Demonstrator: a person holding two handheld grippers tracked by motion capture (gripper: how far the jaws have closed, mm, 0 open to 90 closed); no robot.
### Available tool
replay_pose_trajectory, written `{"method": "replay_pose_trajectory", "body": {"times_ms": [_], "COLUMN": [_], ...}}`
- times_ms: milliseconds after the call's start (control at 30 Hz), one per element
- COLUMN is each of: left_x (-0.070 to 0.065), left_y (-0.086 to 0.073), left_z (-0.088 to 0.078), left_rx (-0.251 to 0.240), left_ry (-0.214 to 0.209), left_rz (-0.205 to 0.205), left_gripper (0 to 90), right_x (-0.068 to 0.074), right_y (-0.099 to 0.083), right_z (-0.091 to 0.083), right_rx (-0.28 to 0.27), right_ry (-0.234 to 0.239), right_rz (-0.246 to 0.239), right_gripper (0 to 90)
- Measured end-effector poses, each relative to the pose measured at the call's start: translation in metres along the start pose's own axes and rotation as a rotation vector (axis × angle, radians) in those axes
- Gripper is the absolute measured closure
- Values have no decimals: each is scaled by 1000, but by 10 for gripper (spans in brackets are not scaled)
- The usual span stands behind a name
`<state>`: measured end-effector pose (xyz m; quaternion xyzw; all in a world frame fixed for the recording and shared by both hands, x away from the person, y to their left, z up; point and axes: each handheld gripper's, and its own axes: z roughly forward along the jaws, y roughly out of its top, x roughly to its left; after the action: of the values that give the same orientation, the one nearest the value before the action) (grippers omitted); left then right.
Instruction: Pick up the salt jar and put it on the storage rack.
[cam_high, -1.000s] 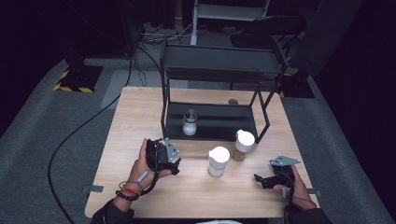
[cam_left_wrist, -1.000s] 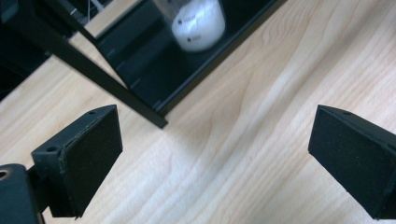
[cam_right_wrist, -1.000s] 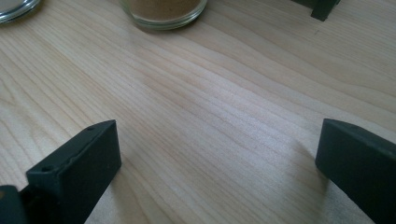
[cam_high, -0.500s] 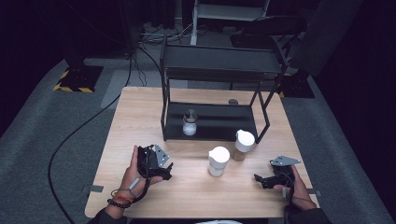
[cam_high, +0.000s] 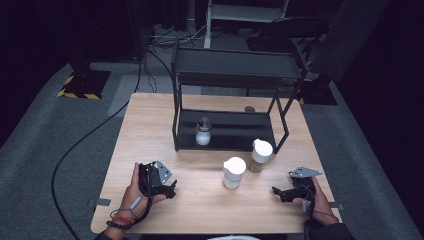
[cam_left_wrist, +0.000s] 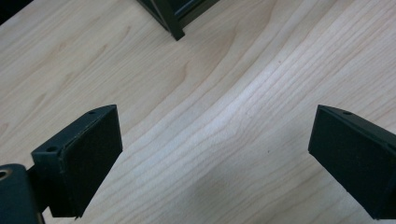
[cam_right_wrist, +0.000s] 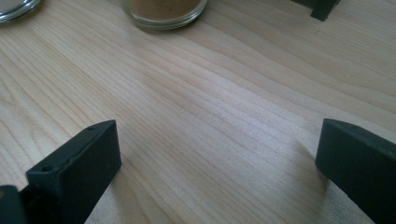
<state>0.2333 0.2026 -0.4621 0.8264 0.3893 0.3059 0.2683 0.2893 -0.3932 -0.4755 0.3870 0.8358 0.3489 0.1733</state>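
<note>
Jaws spread wide on both the left gripper (cam_high: 172, 189) and the right gripper (cam_high: 276, 192), nothing between them but bare light wooden table (cam_right_wrist: 224, 121). White-lidded glass jar of brown powder (cam_right_wrist: 163, 11) stands ahead of right jaws, well apart; second white-lidded jar (cam_high: 234, 172) just beside it.

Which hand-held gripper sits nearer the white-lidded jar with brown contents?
Right. The right hand-held gripper lies on the table just in front of and to the right of the brown-filled jar; the left hand-held gripper lies farther off, beyond the other white-lidded jar.
</note>
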Motion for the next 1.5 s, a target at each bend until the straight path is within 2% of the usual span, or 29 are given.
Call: {"method": "replay_pose_trajectory", "body": {"times_ms": [200, 300, 633, 767, 933, 1000, 1500], "left_x": [5, 7, 19, 29, 37, 45, 47], "left_y": [-12, -16, -35, -43, -43, -44, -45], "left_z": [0, 0, -2, -1, 1, 2, 2], "left_rx": [16, 35, 3, 0, 16, 33, 31], "left_ry": [-17, -25, -65, -97, -131, -161, -168], "left_rz": [-47, -52, -141, -200, -242, -285, -279], "left_gripper": [28, 29, 26, 22, 18, 16, 7], "right_x": [0, 0, 0, 0, 0, 0, 0], "right_y": [0, 0, 0, 0, 0, 0, 1], "right_z": [0, 0, 0, 0, 0, 0, 0], "right_rx": [0, 0, 1, 1, 1, 1, 4], "right_ry": [0, 0, 0, 0, 0, 0, 0], "right_rz": [0, 0, 1, 1, 1, 0, 1], "right_gripper": [1, 1, 1, 1, 1, 1, 1]}}
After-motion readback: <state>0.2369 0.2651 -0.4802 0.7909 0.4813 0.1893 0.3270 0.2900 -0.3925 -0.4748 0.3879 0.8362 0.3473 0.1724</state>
